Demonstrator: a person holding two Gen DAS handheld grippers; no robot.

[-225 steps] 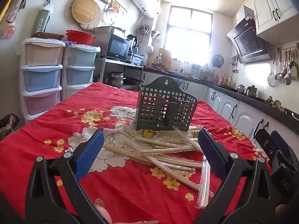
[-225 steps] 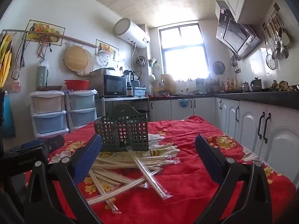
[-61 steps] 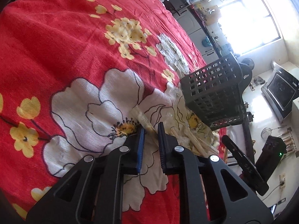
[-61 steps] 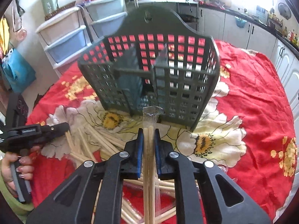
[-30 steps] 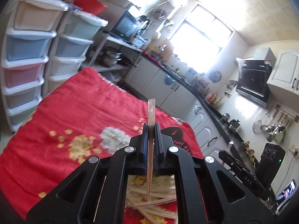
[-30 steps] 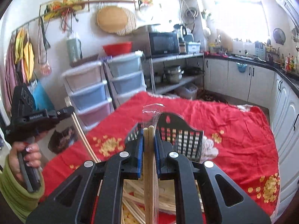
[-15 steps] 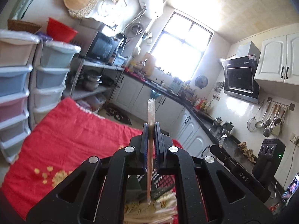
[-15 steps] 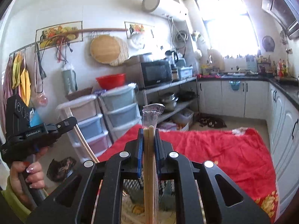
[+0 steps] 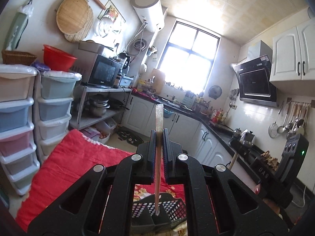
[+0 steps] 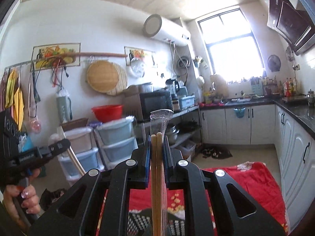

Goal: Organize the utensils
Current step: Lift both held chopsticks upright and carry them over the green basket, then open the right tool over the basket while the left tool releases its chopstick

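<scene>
- Above the red flowered cloth on the surface (image 9: pixel 65 169), seen from the left wrist, the left claw (image 9: pixel 158 147) is pinched nearly closed on one wrapped pair of chopsticks (image 9: pixel 158 129).
- That pair stands upright between the pads; its clear wrapper tip rises above them, and its lower end hangs over the dark slotted basket (image 9: pixel 173 210), which sits on the cloth below the claw.
- At this view's right edge, the other claw's black body (image 9: pixel 283 177) shows, with a fingertip on its handle.
- Over the same cloth (image 10: pixel 248 179), from the right wrist, the right claw (image 10: pixel 157 149) is narrowed onto a wrapped wooden chopstick pair (image 10: pixel 157 167), held upright with a flared wrapper on top.
- Its lower part runs down in front of the basket (image 10: pixel 177 226).
- At the left edge, a hand (image 10: pixel 21 198) grips the left claw's handle; a stick slants down from that claw.
</scene>
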